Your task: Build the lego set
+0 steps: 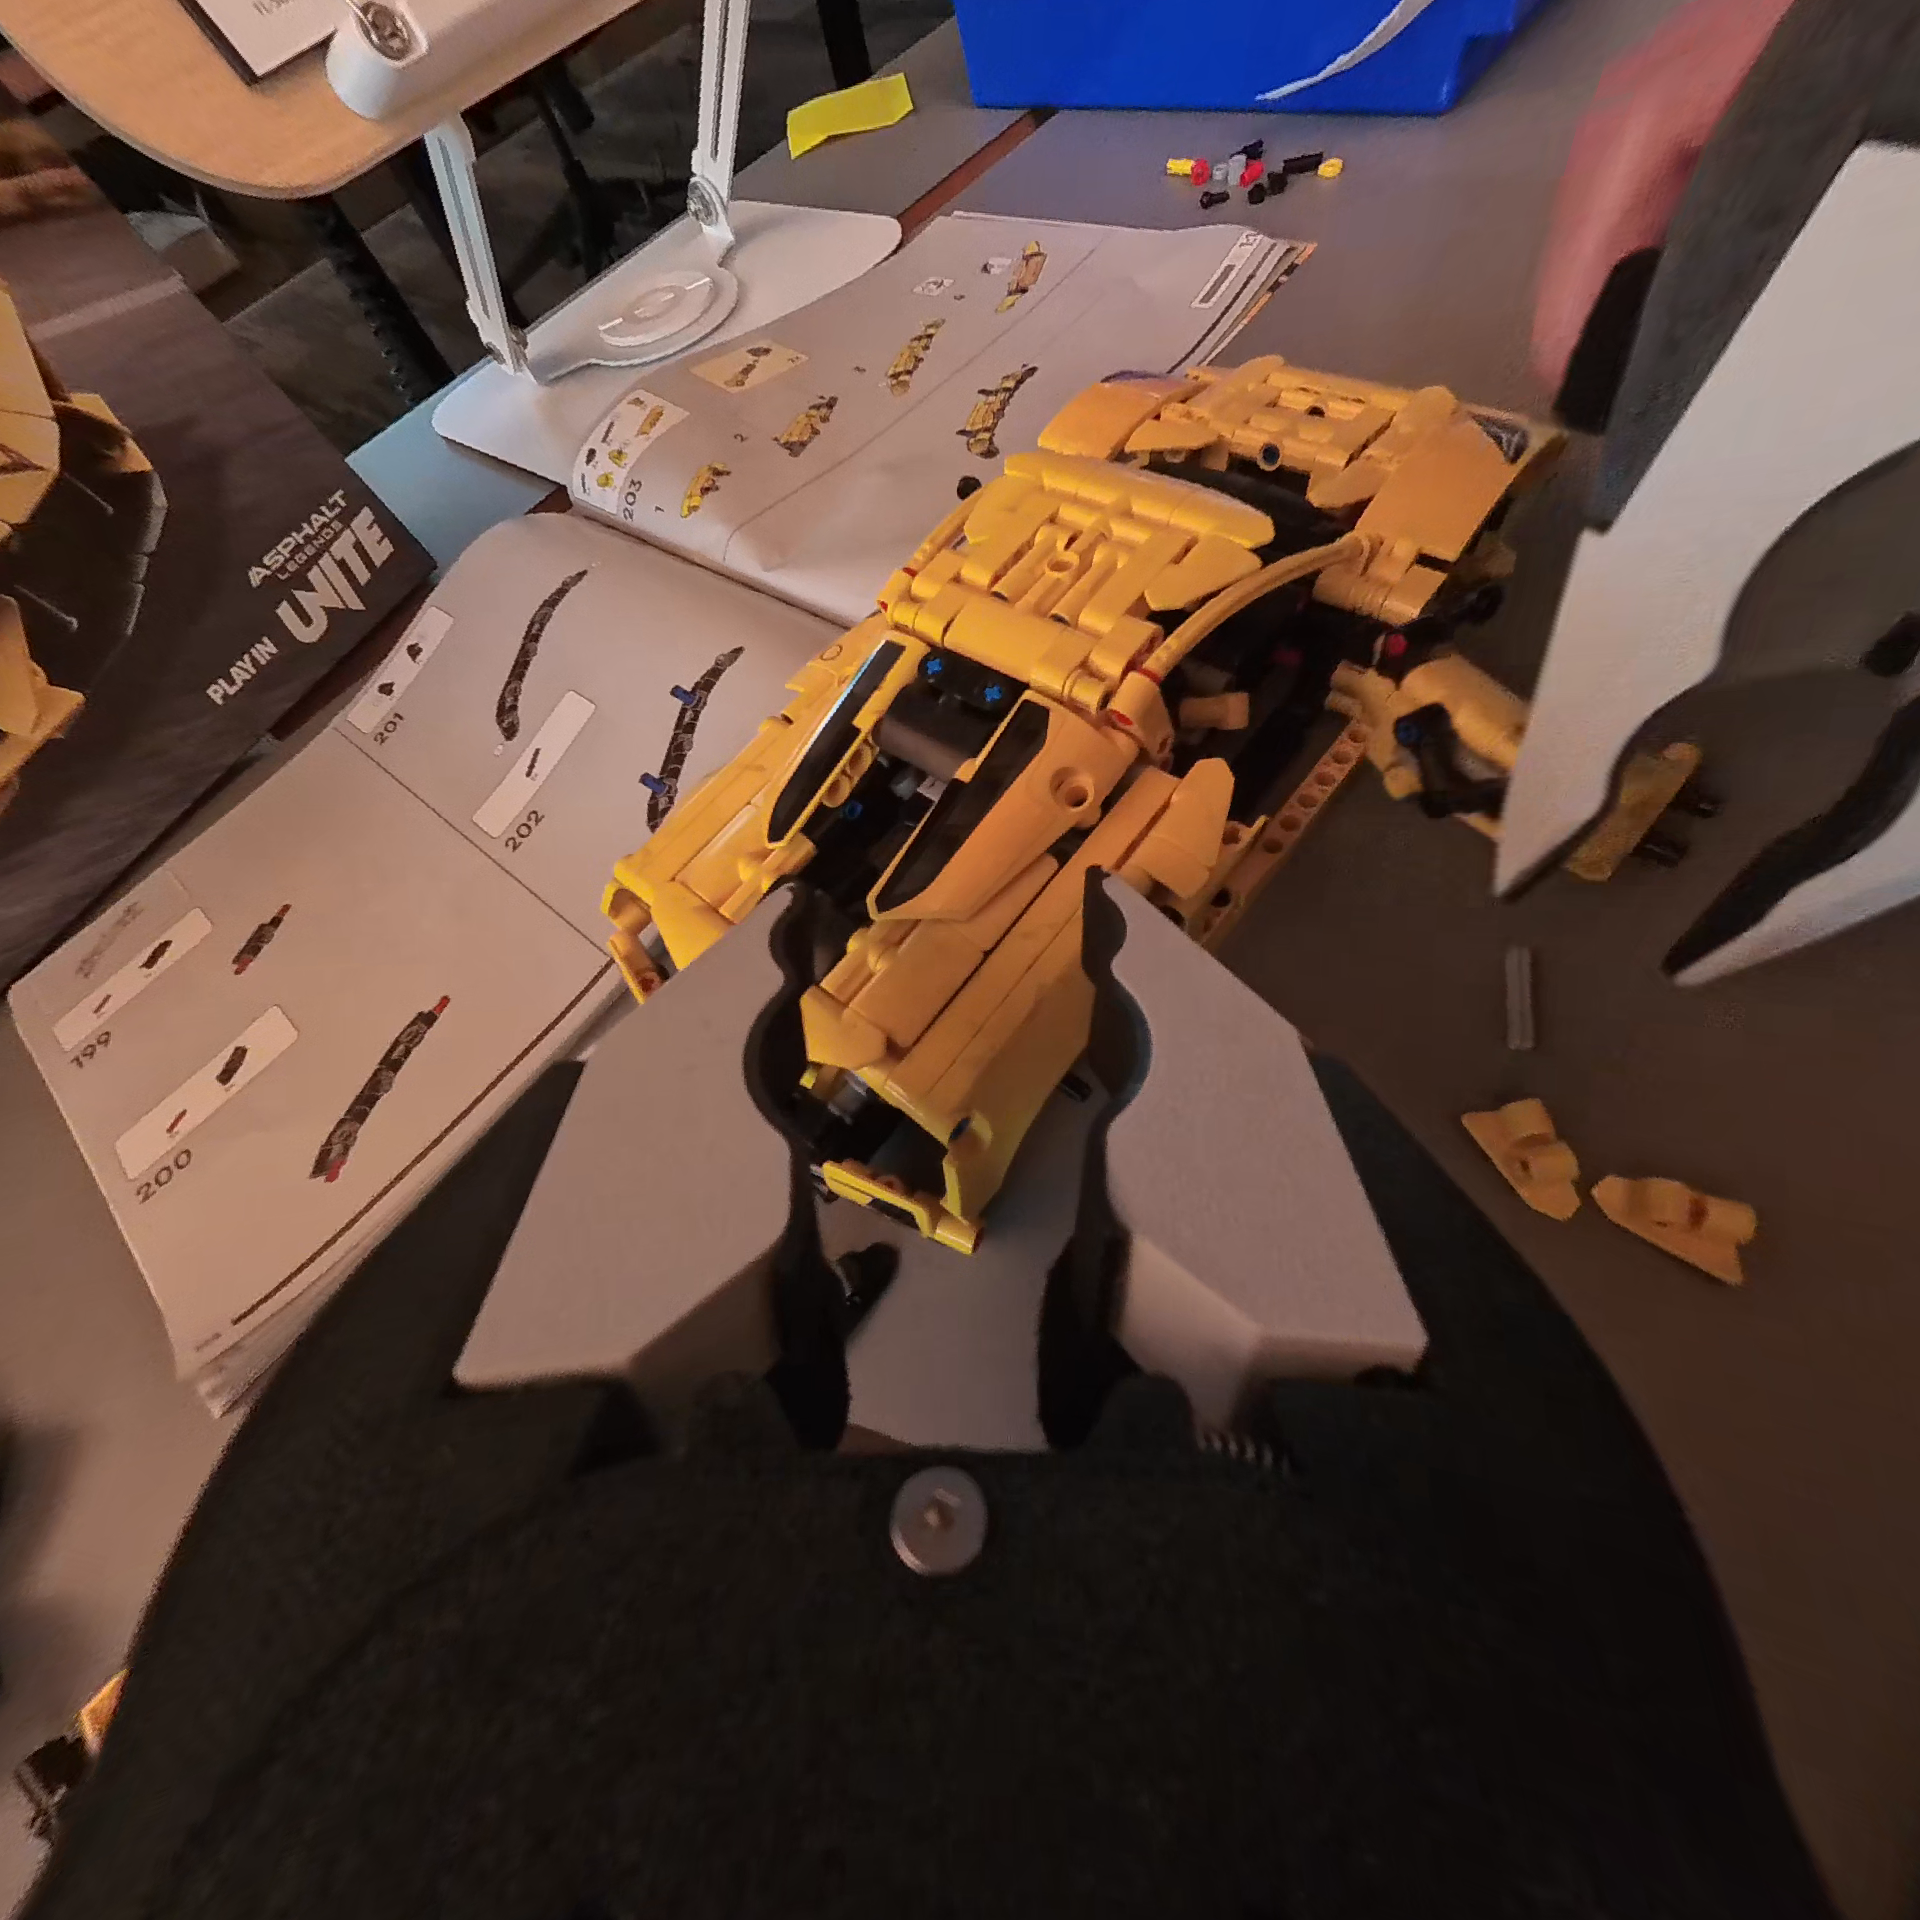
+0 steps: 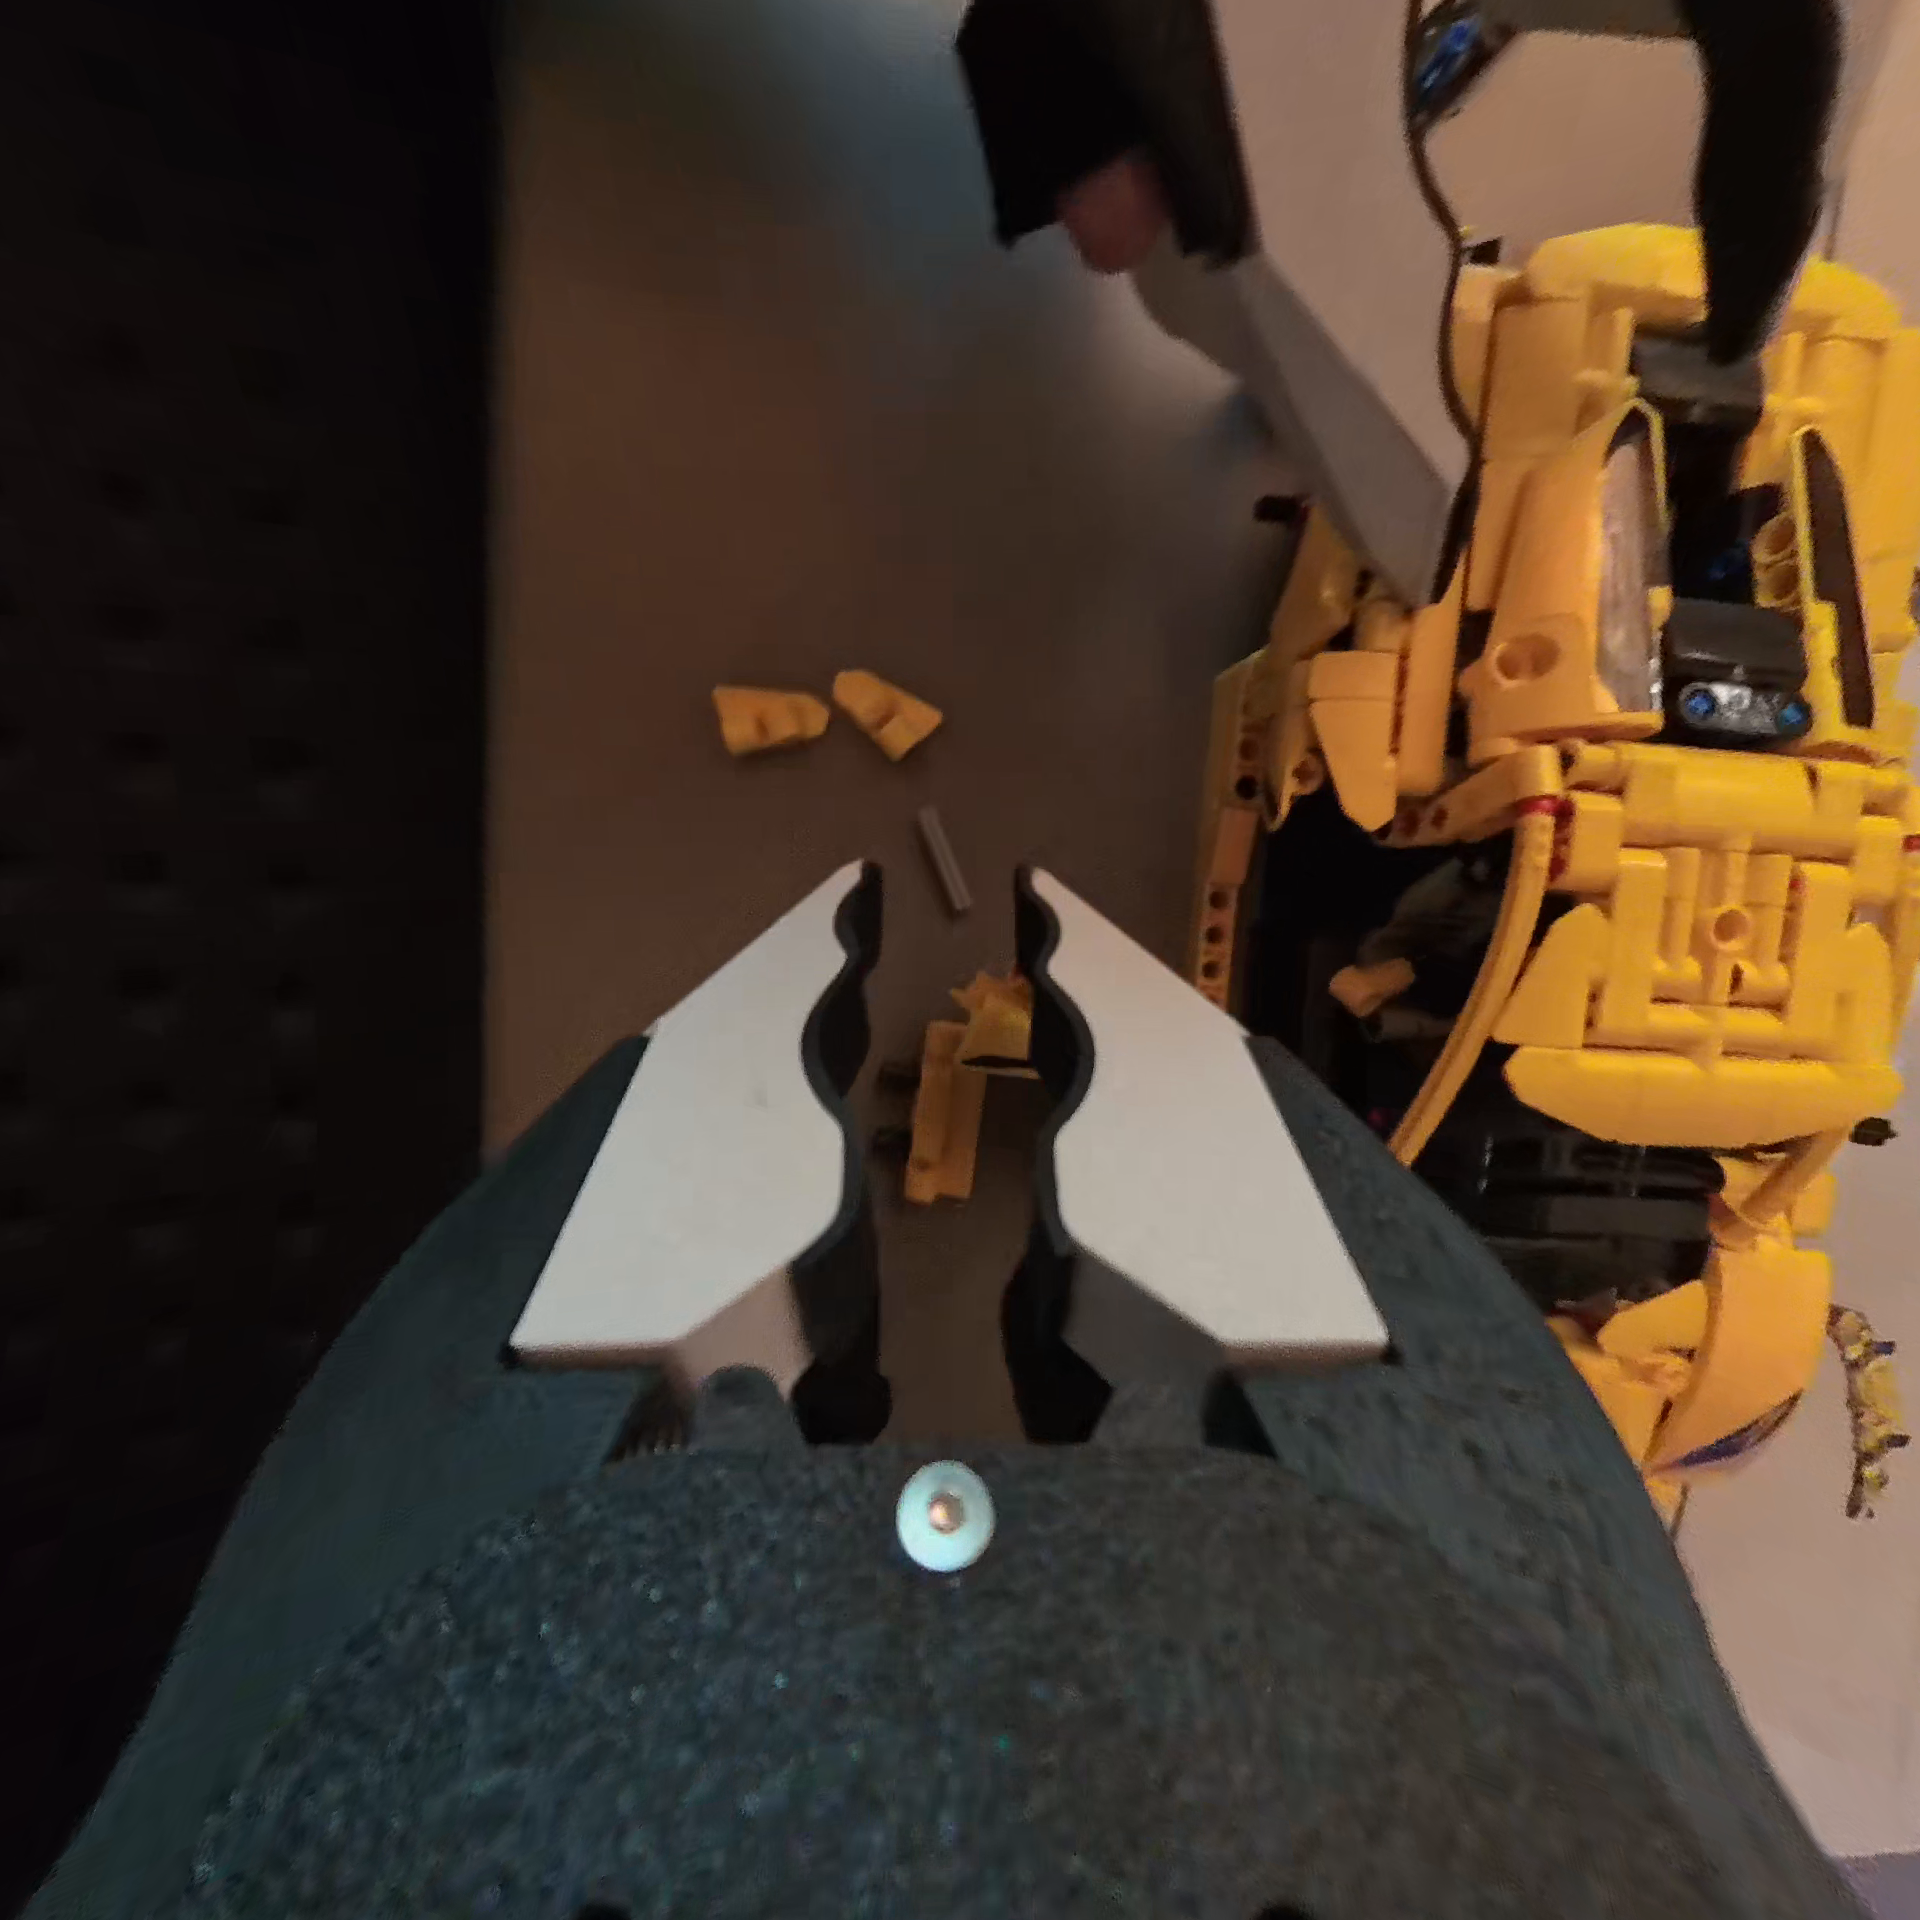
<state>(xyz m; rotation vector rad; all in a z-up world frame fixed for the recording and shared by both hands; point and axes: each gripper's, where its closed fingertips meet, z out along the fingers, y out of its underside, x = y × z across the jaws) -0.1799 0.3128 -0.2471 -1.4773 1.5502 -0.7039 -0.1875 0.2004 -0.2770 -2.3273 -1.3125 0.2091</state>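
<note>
A large yellow lego car [image 1: 1091, 582] lies on the grey table, partly over the open instruction booklet [image 1: 364, 935]. My left gripper [image 1: 945, 904] is shut on the car's narrow end, one finger on each side. The car also shows in the right wrist view [image 2: 1662, 831], with a left gripper finger [image 2: 1340, 416] against it. My right gripper [image 2: 945, 873] is closed on a small yellow piece with black pins [image 2: 951, 1091]. In the left wrist view the right gripper [image 1: 1590, 930] is just right of the car's side.
Two loose yellow pieces [image 1: 1522, 1153] [image 1: 1673, 1226] and a grey axle [image 1: 1520, 997] lie on the table right of the car. Small pins [image 1: 1247, 177] sit by a blue bin [image 1: 1247, 52] at the back. A white stand [image 1: 644, 312] and the set's box [image 1: 156, 623] are on the left.
</note>
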